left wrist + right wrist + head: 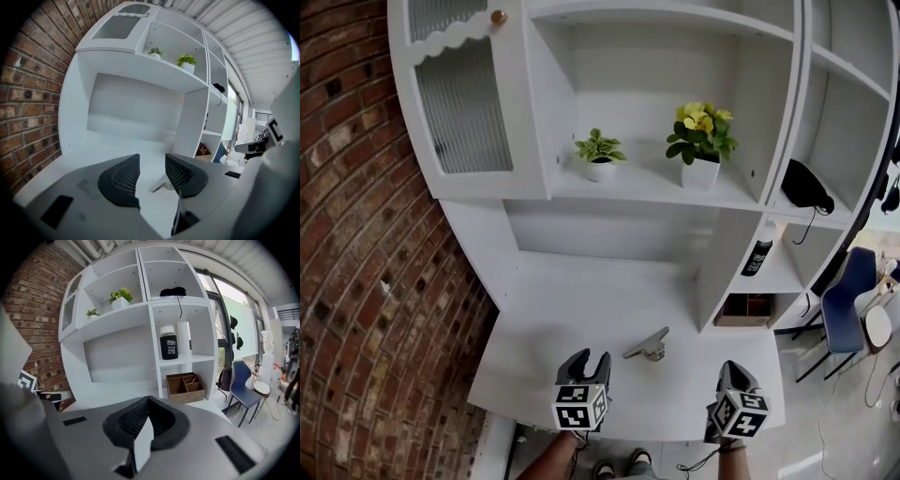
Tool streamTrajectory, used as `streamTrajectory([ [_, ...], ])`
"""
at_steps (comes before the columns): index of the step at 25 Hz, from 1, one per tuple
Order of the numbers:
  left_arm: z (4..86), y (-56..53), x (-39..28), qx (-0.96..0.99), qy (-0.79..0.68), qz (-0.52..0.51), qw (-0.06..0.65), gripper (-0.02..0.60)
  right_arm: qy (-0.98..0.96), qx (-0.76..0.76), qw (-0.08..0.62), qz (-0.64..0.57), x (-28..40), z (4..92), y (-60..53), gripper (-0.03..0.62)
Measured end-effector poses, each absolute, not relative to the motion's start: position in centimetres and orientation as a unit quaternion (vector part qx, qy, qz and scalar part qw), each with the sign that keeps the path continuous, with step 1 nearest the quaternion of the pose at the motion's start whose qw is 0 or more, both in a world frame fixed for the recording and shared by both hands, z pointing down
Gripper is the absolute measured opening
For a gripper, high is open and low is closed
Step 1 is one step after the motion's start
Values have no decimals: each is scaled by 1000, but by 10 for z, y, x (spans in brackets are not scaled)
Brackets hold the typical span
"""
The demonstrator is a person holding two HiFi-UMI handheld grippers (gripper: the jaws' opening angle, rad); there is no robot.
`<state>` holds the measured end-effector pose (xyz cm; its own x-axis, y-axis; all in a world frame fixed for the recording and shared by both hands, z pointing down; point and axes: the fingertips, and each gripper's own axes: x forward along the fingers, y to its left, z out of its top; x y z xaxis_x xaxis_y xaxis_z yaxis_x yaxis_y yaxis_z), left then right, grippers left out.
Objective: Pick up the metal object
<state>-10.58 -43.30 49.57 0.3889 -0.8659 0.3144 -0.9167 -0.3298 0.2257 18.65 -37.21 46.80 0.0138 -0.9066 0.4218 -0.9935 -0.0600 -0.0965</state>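
metal object (648,346) on desk (581,309), before grippers

Grippers: two, left gripper (586,362) and right gripper (728,369)
Fingers (123,180): two on each gripper
Marker cubes: two, left cube (579,406) and right cube (739,413)
Metal object (648,346): one
Counter (553,319): one
Plants: two, green plant (599,148) and yellow plant (700,131), one white pot each
Black jar (168,344): one
Wooden box (184,386): one
Blue chair (244,385): one
Glass door (461,103): one, with one knob (498,17)
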Motion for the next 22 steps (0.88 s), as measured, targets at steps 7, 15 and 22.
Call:
streamTrajectory([
  [7, 505, -443, -64, 829, -521, 93, 183, 167, -654, 720, 109, 205, 222, 478, -362, 2],
  [15, 513, -446, -2, 859, -467, 133, 162, 167, -620, 743, 98, 231, 261, 497, -342, 2],
  [22, 527, -449, 26, 871, -435, 175, 144, 167, -610, 747, 87, 251, 272, 514, -340, 2],
])
